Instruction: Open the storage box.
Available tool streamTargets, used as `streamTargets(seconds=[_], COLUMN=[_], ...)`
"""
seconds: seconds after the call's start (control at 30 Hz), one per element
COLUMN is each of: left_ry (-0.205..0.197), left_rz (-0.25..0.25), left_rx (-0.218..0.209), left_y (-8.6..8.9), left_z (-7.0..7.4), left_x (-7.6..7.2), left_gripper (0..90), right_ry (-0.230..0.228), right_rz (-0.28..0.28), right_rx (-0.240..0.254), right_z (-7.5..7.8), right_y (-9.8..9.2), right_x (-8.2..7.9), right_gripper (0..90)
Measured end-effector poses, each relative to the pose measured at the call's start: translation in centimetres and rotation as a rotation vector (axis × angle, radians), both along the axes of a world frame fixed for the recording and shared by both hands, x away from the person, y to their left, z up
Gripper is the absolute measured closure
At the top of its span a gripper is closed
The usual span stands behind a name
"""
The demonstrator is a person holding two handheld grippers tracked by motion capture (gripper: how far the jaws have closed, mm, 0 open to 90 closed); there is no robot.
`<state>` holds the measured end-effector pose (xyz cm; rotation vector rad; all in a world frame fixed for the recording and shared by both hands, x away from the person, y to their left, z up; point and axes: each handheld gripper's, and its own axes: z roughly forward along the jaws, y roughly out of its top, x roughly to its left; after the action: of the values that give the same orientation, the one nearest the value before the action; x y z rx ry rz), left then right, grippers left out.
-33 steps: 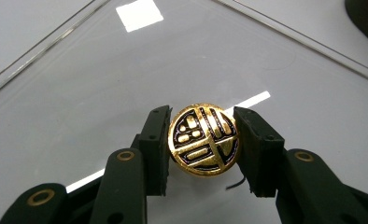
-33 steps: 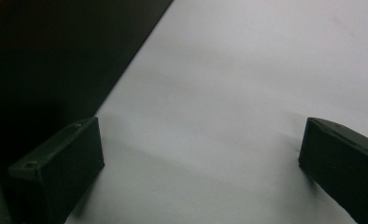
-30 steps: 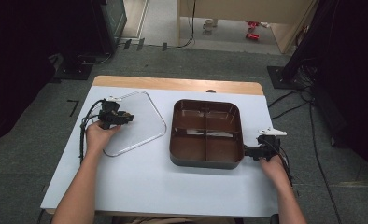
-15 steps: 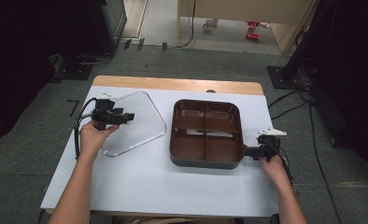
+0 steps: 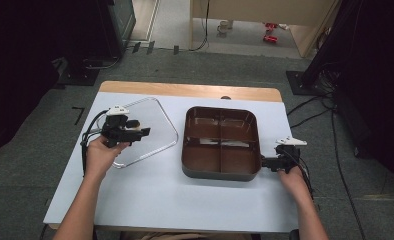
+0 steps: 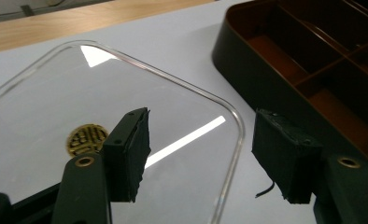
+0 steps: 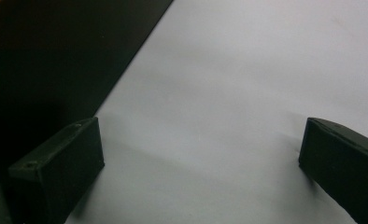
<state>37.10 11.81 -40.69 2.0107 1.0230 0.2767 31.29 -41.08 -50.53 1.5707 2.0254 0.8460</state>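
Note:
A clear lid (image 5: 157,125) with rounded corners lies flat on the white table, left of a brown tray (image 5: 205,160) divided into several empty compartments. My left gripper (image 5: 146,132) hovers over the lid's left part. In the left gripper view the left gripper (image 6: 203,140) has its jaws apart with nothing between them; they have just been opening. Below them I see the lid (image 6: 56,93) with its gold emblem (image 6: 85,139), and the tray (image 6: 247,60) to the right. My right gripper (image 5: 263,163) points at the tray's near right corner. In the right gripper view the right gripper (image 7: 201,154) is open over bare table beside the tray wall (image 7: 46,60).
The white table top (image 5: 185,205) has open room in front of the lid and tray. A wooden strip (image 5: 185,91) runs along its far edge. Cables trail from both grippers. Dark stands and cables sit on the floor beyond the table.
My left gripper has risen a little off the lid and its jaws have spread. The lid stays flat on the table. The right gripper and the tray have not moved.

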Motion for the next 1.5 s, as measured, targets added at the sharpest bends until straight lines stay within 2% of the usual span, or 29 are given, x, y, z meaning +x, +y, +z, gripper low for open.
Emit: streamTargets(seconds=[0.07, 0.2, 0.3, 0.43, 0.5, 0.63, 0.8, 0.87, 0.93, 0.97, 1.07, 1.23, 1.33, 1.37, 1.5], left_ry=[-0.007, 0.006, -0.007, -0.011, 0.000, -0.010, -0.028, -0.022, -0.020, -0.023, -0.027, 0.003, 0.017, 0.066, 0.084], left_rz=[-0.021, -0.044, -0.069, -0.103, -0.122, -0.129, -0.164, -0.187, -0.193, -0.213, -0.228, -0.267, -0.274, -0.280, -0.293], left_rx=[0.016, 0.009, 0.022, 0.018, -0.003, -0.004, -0.017, -0.016, -0.017, -0.001, 0.007, 0.043, 0.051, 0.063, 0.082], left_y=[-0.6, -1.0, -1.4, -1.8, -2.0, -2.3, -2.5, -2.8, -2.9, -3.2, -3.4, -4.4, -4.8, -5.2, -5.8], left_z=[-0.1, -0.3, -0.6, -1.0, -1.3, -1.8, -3.2, -4.0, -4.2, -4.6, -4.8, -6.1, -6.5, -7.1, -7.8], left_x=[-0.9, -1.6, -2.5, -3.5, -4.2, -5.0, -5.9, -6.4, -6.6, -6.9, -7.0, -6.9, -6.7, -6.5, -6.4], left_gripper=[36.1, 34.6, 31.7, 27.5, 27.3, 25.7, 23.7, 23.7, 23.3, 23.2, 23.1, 22.8, 22.8, 22.9, 22.9], right_ry=[0.000, 0.000, 0.000, 0.000, 0.000, 0.000, 0.000, 0.000, 0.000, 0.000, 0.000, 0.000, 0.000, 0.000, 0.000], right_rz=[0.000, 0.000, 0.000, 0.000, 0.000, 0.000, 0.000, 0.000, 0.000, 0.000, 0.000, 0.000, 0.000, 0.000, 0.000], right_rx=[0.000, 0.000, 0.000, 0.000, 0.000, 0.000, 0.000, 0.000, 0.000, 0.000, 0.000, 0.000, -0.001, 0.000, 0.000], right_z=[0.0, 0.0, 0.0, 0.0, 0.0, 0.0, 0.0, 0.0, 0.0, 0.0, 0.0, 0.0, 0.0, 0.0, 0.0], right_y=[0.0, 0.0, 0.0, 0.0, 0.0, 0.0, 0.0, 0.0, 0.0, 0.0, 0.0, 0.0, 0.0, 0.0, 0.0], right_x=[0.0, 0.0, 0.0, 0.0, 0.0, 0.0, 0.0, 0.0, 0.0, 0.0, 0.0, 0.0, 0.0, 0.0, 0.0], right_gripper=[0.0, 0.0, 0.0, 0.0, 0.0, 0.0, 0.0, 0.0, 0.0, 0.0, 0.0, 0.0, 0.0, 0.0, 0.0])
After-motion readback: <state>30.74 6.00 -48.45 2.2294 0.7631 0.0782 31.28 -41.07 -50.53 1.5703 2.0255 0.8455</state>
